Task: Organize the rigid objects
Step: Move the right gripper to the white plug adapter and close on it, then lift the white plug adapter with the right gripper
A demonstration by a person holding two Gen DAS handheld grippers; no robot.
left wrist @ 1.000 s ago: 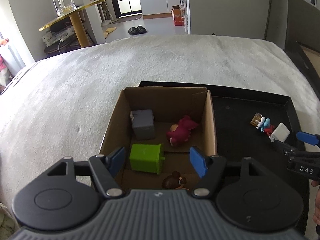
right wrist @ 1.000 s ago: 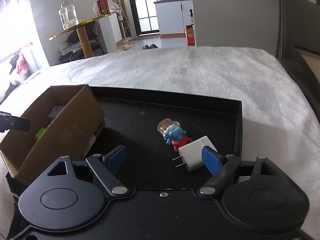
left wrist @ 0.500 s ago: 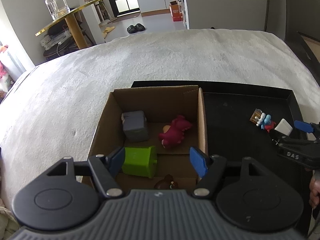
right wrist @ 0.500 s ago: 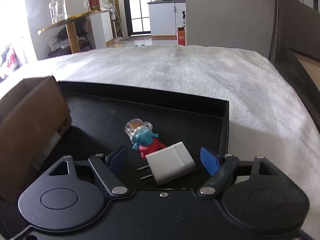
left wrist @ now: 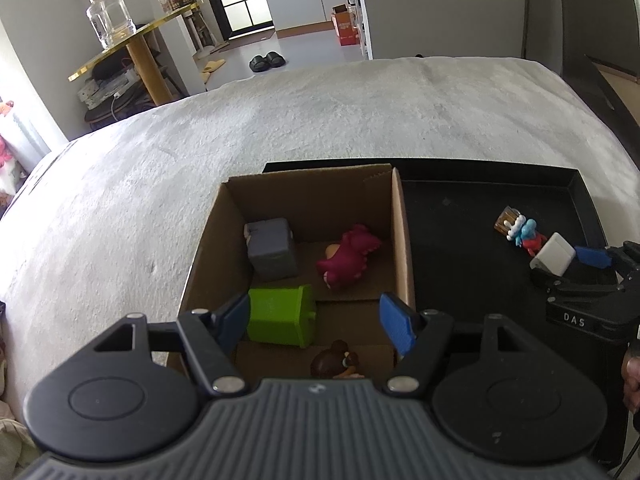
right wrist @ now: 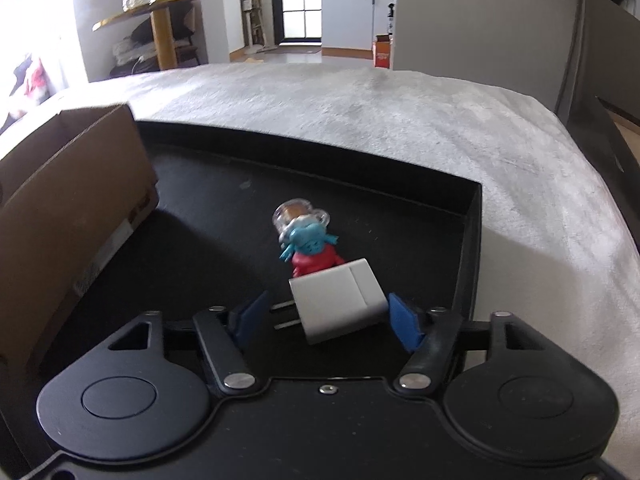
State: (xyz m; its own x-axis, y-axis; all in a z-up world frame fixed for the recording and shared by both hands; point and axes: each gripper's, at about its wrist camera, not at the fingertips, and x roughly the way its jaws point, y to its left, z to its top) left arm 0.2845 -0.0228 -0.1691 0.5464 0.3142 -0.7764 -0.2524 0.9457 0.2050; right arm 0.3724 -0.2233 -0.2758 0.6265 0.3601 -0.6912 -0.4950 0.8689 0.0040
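Right gripper (right wrist: 326,318) jaws closing around white charger (right wrist: 340,304) — not yet clamped; only left gripper (left wrist: 316,320), released, sees inside box (left wrist: 402,240).

Daylit, bright, no artificial source evident. Light enters from windows far beyond the fingers and up-left; the window patch (right wrist: 24,20) clips to white in the right wrist view. Strong fisheye bowing: the bed cover (left wrist: 280,128) curves into a dome and walls lean at frame edges. Black tray (right wrist: 400,216) interior reads dark with little detail. The cardboard box (right wrist: 72,208) casts soft shadow toward the fingers. Focus sharp near the fingers; slight blur on the blue figurine (right wrist: 306,240).
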